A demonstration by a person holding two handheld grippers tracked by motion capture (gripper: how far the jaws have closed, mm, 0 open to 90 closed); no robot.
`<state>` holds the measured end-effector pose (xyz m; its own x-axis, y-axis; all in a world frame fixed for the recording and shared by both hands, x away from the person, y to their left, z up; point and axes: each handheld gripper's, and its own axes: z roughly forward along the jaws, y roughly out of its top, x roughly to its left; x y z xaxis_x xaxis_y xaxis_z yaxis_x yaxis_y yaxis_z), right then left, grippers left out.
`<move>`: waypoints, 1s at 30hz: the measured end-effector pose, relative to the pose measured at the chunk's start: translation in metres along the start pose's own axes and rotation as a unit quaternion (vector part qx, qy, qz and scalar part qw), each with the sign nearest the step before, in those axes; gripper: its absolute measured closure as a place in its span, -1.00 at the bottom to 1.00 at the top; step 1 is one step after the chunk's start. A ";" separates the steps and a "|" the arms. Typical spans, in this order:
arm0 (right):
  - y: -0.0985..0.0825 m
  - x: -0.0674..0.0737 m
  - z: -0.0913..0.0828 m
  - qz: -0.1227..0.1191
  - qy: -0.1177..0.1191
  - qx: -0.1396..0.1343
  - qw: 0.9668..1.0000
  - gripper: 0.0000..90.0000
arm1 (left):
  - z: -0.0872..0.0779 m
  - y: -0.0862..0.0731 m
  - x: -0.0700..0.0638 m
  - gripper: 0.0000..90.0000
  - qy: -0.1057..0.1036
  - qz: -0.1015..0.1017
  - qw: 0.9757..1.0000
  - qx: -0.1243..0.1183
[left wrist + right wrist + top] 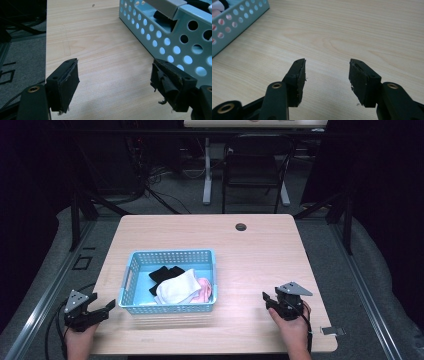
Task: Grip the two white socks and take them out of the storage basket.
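A light blue perforated basket (131, 269) stands left of the table's centre and holds a black sock (164, 274), a white sock (177, 288) and a pink one (204, 289). My left gripper (101, 311) rests at the table's front left corner, just left of the basket, jaws open and empty. In the left gripper view the left gripper (115, 82) spans bare wood, with the basket wall (175, 37) close on the right. My right gripper (269, 301) lies open on the wood near the front right. The right gripper (327, 77) holds nothing, and the basket corner (229, 27) sits far left.
The wooden table (250, 260) has a round cable hole (241, 227) near its back edge. A dark chair (255, 170) and a desk leg (207, 170) stand beyond the table. Cables trail on the grey floor to the left.
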<state>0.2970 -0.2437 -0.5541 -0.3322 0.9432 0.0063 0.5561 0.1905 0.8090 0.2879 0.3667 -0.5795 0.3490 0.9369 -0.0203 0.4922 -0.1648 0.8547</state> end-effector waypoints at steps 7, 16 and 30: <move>0.001 -0.001 -0.002 0.010 0.004 -0.009 1.000 0.01 | -0.001 0.000 -0.001 -0.50 -0.001 0.003 1.000 0.001; 0.001 0.001 -0.004 0.013 0.013 -0.005 1.000 0.07 | -0.001 0.001 -0.002 -0.50 -0.004 0.003 1.000 -0.002; 0.009 0.005 -0.012 0.003 0.015 -0.037 0.999 -0.17 | -0.001 0.001 -0.001 -0.50 -0.003 0.002 1.000 -0.002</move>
<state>0.2912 -0.2402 -0.5395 -0.3533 0.9351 0.0277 0.5010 0.1641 0.8498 0.2872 0.3658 -0.5782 0.3563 0.9342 -0.0195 0.4871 -0.1679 0.8571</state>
